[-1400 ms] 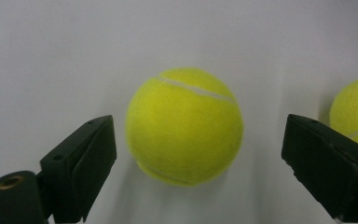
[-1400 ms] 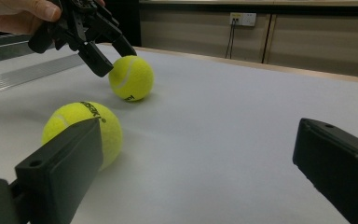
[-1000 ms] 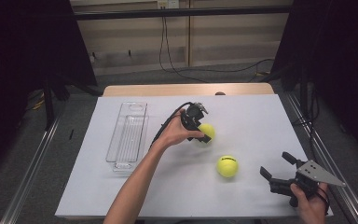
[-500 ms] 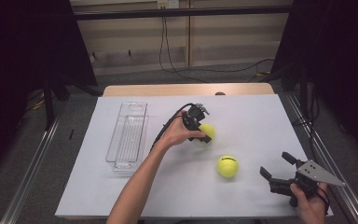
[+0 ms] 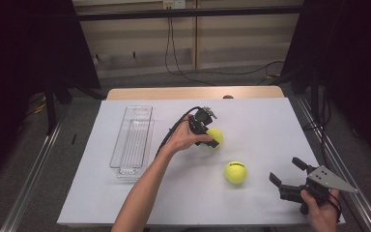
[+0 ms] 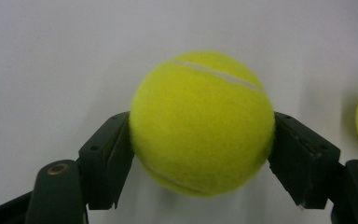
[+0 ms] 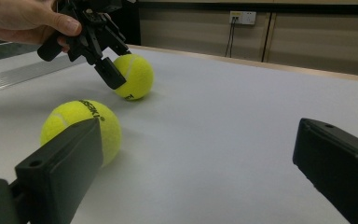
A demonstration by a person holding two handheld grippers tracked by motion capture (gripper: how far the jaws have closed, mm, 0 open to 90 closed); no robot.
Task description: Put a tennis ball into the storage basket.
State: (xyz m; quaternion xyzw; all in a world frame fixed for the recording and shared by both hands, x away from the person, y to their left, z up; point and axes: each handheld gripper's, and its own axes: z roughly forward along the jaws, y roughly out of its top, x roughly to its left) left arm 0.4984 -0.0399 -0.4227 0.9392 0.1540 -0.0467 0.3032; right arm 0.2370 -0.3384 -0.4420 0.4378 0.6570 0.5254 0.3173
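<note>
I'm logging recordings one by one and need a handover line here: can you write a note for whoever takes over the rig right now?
Left claw: jaws have just been closing, now clamped on the far tennis ball, which sits on the white table.
Right claw: open, holding nothing, near the table's right front edge.
Second tennis ball: loose on the table, between the two claws.
Clear tray: left of the balls, nothing in it.
Done: first ball gripped.
Left: probably lift it and move it to the tray, then the second ball.
</note>
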